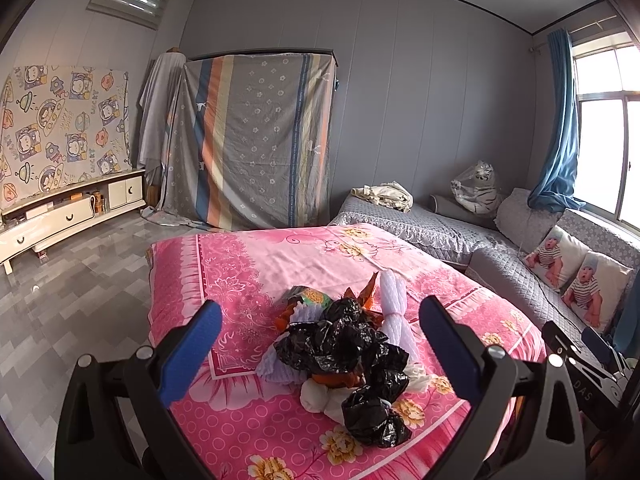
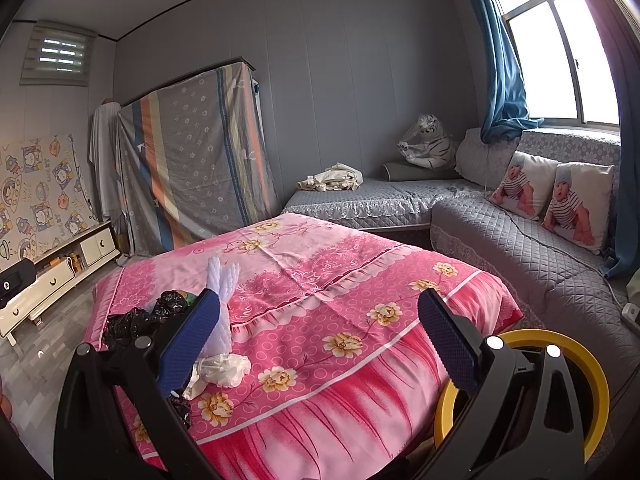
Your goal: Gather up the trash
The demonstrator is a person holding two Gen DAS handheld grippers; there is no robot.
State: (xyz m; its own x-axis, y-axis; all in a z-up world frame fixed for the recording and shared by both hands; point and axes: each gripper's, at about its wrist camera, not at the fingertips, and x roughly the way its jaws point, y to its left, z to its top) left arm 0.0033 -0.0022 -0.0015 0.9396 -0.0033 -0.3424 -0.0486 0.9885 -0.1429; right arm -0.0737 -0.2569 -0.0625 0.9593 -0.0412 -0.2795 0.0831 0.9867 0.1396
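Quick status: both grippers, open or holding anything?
Left gripper: open, empty, over the trash pile.
Right gripper: open, empty, above the pink bedspread.

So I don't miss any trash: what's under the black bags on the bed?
Under the black bags: orange wrapper, white foam netting, white tissue. Anything deeper is covered.

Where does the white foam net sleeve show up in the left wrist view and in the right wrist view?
Left wrist view: white foam net sleeve lower centre, right edge of the trash pile.
Right wrist view: lower left, beside the gripper's left finger.
Shared landmark: plush tiger on the sofa.
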